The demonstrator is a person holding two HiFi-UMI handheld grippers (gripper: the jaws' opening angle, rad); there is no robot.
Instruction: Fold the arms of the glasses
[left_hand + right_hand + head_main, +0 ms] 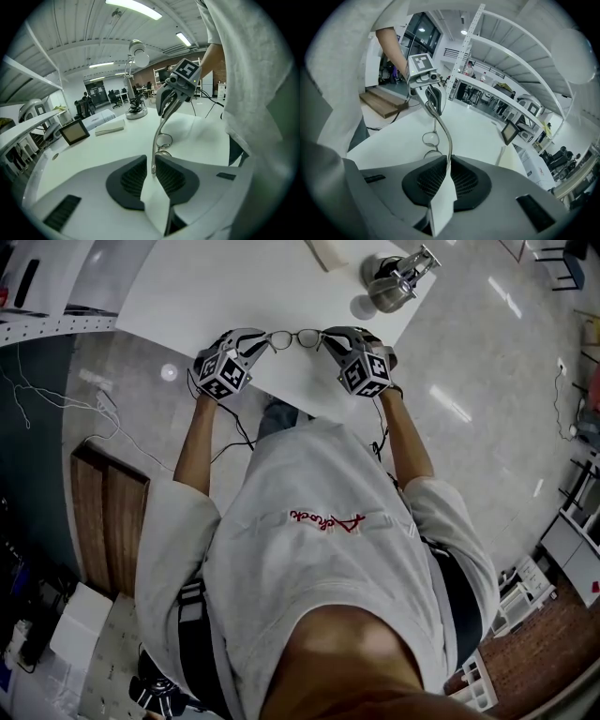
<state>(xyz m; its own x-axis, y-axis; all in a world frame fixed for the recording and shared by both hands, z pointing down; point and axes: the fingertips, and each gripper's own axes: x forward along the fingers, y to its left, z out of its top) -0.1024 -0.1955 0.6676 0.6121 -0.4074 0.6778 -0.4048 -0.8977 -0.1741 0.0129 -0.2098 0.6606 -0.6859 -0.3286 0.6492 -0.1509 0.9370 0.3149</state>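
Observation:
Thin metal-framed glasses [295, 337] hang just above the near edge of the white table [187, 296], stretched between my two grippers. My left gripper [255, 346] is shut on the tip of one arm. My right gripper [330, 341] is shut on the tip of the other. In the left gripper view the arm [157, 140] rises out of the left gripper [153, 166] toward the right gripper [176, 93], with the round lenses [164, 139] below it. The right gripper view mirrors this: the right gripper [449, 165], the arm [446, 136], the lenses [430, 138], and the left gripper [432, 99] beyond.
A metal desk lamp [394, 282] stands at the table's far right corner, with a notepad [328, 251] beside it. A small framed screen [74, 132] sits further along the table. A wooden bench [108, 521] and loose cables [56, 395] lie on the floor to the left.

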